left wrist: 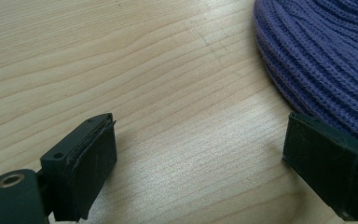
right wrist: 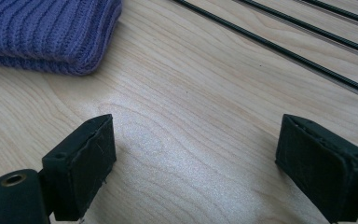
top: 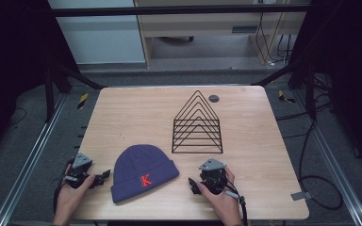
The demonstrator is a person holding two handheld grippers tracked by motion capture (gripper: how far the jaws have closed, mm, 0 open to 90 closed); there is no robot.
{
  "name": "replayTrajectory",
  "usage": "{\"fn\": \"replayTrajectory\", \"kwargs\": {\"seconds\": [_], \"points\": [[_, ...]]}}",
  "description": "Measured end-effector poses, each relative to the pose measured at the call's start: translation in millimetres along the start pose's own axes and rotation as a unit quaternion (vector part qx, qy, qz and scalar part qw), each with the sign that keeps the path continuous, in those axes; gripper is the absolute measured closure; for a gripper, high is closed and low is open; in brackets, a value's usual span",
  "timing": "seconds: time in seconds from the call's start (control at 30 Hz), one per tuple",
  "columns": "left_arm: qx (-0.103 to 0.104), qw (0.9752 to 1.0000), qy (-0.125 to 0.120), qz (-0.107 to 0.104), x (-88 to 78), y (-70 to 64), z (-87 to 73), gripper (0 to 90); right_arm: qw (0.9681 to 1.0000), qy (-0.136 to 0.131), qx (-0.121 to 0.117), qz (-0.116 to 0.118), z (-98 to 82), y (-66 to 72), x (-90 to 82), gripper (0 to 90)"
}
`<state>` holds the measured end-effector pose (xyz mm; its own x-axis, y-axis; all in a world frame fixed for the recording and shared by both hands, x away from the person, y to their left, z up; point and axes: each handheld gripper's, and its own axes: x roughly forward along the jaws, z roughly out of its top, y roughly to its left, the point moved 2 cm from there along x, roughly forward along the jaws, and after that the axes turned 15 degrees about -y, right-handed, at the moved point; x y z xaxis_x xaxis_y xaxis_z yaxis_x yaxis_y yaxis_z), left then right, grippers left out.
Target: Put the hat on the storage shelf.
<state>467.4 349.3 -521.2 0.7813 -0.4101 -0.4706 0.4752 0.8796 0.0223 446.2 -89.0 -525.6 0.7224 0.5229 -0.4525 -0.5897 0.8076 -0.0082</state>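
A purple knit beanie [top: 142, 172] with a red letter K lies flat near the table's front edge. Behind it to the right stands a black wire rack [top: 197, 125] of triangular frames. My left gripper [top: 102, 177] rests on the table just left of the beanie, open, with bare wood between its jaws; the beanie [left wrist: 326, 56] fills the upper right of the left gripper view, close to one jaw. My right gripper [top: 193, 184] sits right of the beanie, open and empty. In the right gripper view the beanie's folded cuff [right wrist: 46, 35] lies at upper left and the rack's wires [right wrist: 279, 46] cross the upper right.
The wooden table [top: 136, 117] has a small dark round disc [top: 213, 98] near its back edge. Black frame bars and cables lie on the floor around it. Open tabletop lies left of the rack and behind the beanie.
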Motion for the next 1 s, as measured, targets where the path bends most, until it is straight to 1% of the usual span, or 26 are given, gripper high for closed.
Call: {"fn": "replayTrajectory", "kwargs": {"seconds": [0.33, 0.4, 0.47, 0.5, 0.53, 0.6, 0.63, 0.67, 0.7, 0.73, 0.77, 0.83, 0.9, 0.97, 1.0], "points": [[0.000, 1.0000, 0.001, -0.001, 0.1, 0.1, 0.3, 8.4, 0.9999, 0.000, 0.007, -0.009, -0.2, 2.1, -0.4, 12.0], [0.002, 1.0000, 0.005, -0.007, 0.3, 1.0, 1.2, 8.5, 0.9999, 0.000, 0.008, -0.012, -0.2, 2.5, -0.5, 12.0], [-0.006, 0.9998, 0.009, -0.016, 0.2, 3.2, 5.2, 10.4, 0.9999, 0.000, 0.008, -0.012, -0.2, 2.5, -0.5, 12.0], [-0.013, 0.9997, 0.009, -0.020, -0.6, 4.3, 8.5, 12.6, 0.9999, 0.000, 0.008, -0.012, -0.1, 2.5, -0.5, 12.0], [-0.013, 0.9997, 0.008, -0.021, -1.8, 5.6, 13.1, 13.5, 0.9999, 0.000, 0.008, -0.012, -0.1, 2.5, -0.5, 12.0], [-0.019, 0.9996, 0.007, -0.019, -4.0, 5.7, 24.2, 14.4, 0.9999, 0.000, 0.008, -0.012, -0.1, 2.5, -0.5, 12.0], [-0.021, 0.9995, 0.008, -0.021, -4.1, 4.3, 30.2, 15.4, 0.9999, 0.000, 0.008, -0.012, -0.1, 2.5, -0.5, 12.0], [-0.016, 0.9996, 0.010, -0.021, -3.9, 2.7, 36.3, 15.5, 0.9999, 0.001, 0.008, -0.011, -0.1, 2.5, -0.5, 12.0], [-0.016, 0.9996, 0.010, -0.021, -3.9, 2.7, 36.3, 16.4, 0.9999, 0.001, 0.008, -0.011, -0.1, 2.5, -0.5, 12.0], [-0.005, 0.9995, 0.021, -0.022, -0.4, -2.8, 47.9, 17.5, 0.9999, 0.001, 0.008, -0.012, -0.1, 2.5, -0.5, 12.0], [-0.005, 0.9994, 0.024, -0.025, 2.3, -6.5, 53.5, 17.8, 0.9999, 0.000, 0.007, -0.012, -0.1, 2.4, -0.4, 12.0], [0.001, 0.9989, 0.029, -0.036, 8.4, -14.4, 64.2, 19.7, 0.9999, 0.001, 0.008, -0.012, -0.1, 2.5, -0.5, 12.0], [0.009, 0.9985, 0.034, -0.041, 16.5, -21.5, 72.5, 22.4, 0.9999, 0.001, 0.008, -0.012, -0.1, 2.5, -0.5, 12.0], [0.013, 0.9980, 0.043, -0.045, 25.8, -26.3, 77.7, 24.9, 0.9999, 0.000, 0.008, -0.012, -0.1, 2.6, -0.5, 12.2], [0.015, 0.9974, 0.053, -0.047, 30.0, -28.2, 79.1, 28.1, 0.9999, 0.000, 0.008, -0.011, -0.1, 2.6, -0.5, 12.5]]}}
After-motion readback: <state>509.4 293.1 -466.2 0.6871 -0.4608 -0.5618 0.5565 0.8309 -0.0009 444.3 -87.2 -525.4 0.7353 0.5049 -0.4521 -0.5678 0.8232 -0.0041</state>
